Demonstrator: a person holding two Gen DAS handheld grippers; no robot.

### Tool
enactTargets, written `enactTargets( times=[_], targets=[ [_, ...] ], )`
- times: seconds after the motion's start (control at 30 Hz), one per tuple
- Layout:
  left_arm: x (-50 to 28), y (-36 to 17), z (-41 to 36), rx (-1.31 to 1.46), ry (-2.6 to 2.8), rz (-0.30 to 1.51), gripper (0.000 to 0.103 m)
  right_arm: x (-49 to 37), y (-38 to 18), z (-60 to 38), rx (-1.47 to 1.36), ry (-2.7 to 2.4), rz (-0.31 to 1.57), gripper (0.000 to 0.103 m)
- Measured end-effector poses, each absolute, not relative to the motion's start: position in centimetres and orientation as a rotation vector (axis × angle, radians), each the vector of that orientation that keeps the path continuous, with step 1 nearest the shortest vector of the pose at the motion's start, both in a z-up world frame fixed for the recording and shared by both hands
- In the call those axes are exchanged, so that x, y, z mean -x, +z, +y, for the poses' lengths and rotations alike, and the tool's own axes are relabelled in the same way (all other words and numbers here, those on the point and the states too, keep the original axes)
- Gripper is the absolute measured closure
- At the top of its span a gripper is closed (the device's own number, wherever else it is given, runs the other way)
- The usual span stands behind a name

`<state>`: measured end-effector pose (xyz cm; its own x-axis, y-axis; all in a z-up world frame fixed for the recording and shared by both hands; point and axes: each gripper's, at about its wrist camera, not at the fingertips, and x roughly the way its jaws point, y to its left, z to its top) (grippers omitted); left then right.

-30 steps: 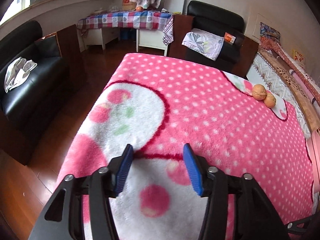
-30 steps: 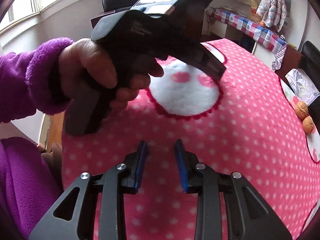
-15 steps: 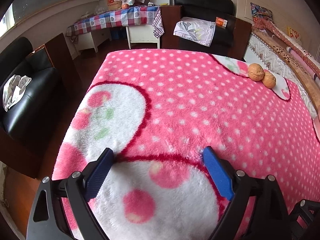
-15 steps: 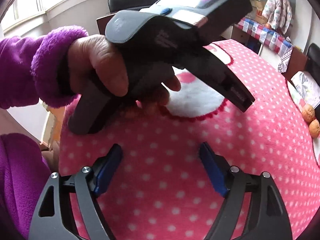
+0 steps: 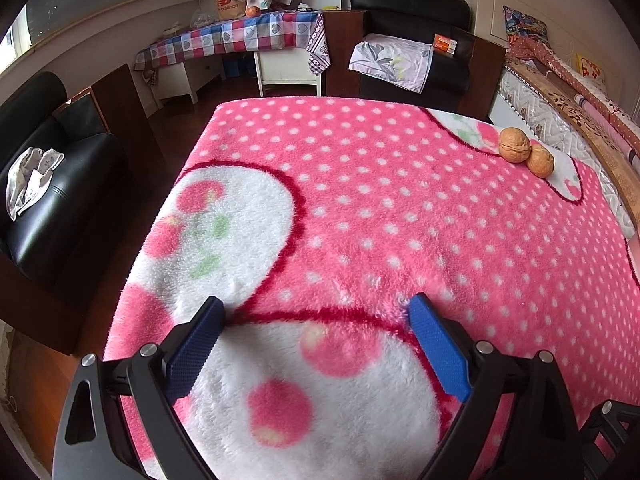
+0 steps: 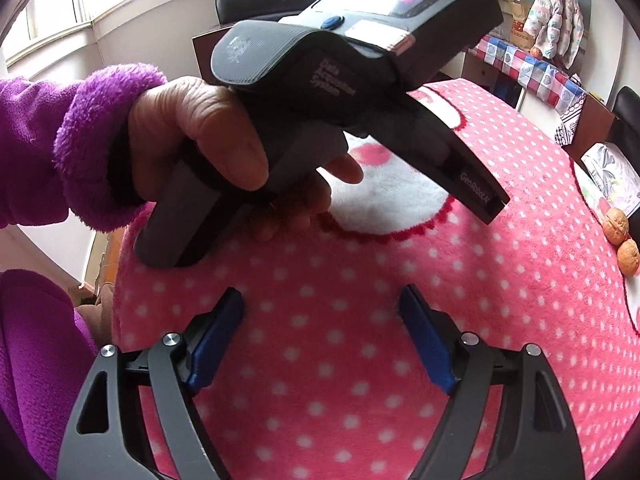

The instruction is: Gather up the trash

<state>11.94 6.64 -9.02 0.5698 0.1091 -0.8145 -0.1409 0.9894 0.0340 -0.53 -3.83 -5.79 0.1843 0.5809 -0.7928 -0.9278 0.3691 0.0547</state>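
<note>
Two brown walnuts [image 5: 515,145] lie side by side at the far right of a pink polka-dot blanket [image 5: 400,208]; they also show at the right edge of the right wrist view [image 6: 616,226]. My left gripper [image 5: 316,308] is open and empty, low over the blanket's near end, far from the walnuts. My right gripper [image 6: 320,300] is open and empty over the blanket. The left gripper's body, held by a hand in a purple sleeve [image 6: 192,132], fills the upper part of the right wrist view.
A black sofa with a white cloth [image 5: 32,180] stands left of the blanket. A black armchair with a folded cloth [image 5: 392,60] and a table with a checked cover [image 5: 232,36] stand behind. A bed edge [image 5: 560,112] runs along the right.
Both grippers have opened wide from a narrower gap. The left gripper has turned so the walnuts sit more to the far right; the hand-held left gripper has risen in the right view.
</note>
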Motion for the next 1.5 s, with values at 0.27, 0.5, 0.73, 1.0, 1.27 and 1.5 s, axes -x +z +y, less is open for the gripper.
enactTargets(
  times=[0.27, 0.5, 0.73, 1.0, 1.27, 1.5],
  targets=[
    [-11.9, -9.0, 6.7, 0.036, 0.147, 0.953, 0.012, 0.4, -5.8, -3.8, 0.504, 1.129, 0.836, 0.021],
    [-12.0, -9.0, 6.7, 0.037, 0.146, 0.953, 0.012, 0.3, -5.8, -3.8, 0.504, 1.129, 0.836, 0.020],
    [-12.0, -9.1, 6.6, 0.039, 0.143, 0.954, 0.011, 0.2, -6.0, -3.9, 0.504, 1.129, 0.837, 0.020],
    [-10.7, -8.8, 7.1, 0.053, 0.165, 0.938, 0.014, 0.1, -6.5, -3.8, 0.504, 1.129, 0.837, 0.020],
    [-10.6, -9.3, 7.2, 0.043, 0.197, 0.961, 0.005, 0.3, -6.5, -3.9, 0.504, 1.129, 0.837, 0.020],
    [-10.8, -9.4, 7.4, 0.059, 0.191, 0.964, 0.004, 0.3, -6.6, -3.9, 0.505, 1.129, 0.838, 0.020]
  ],
)
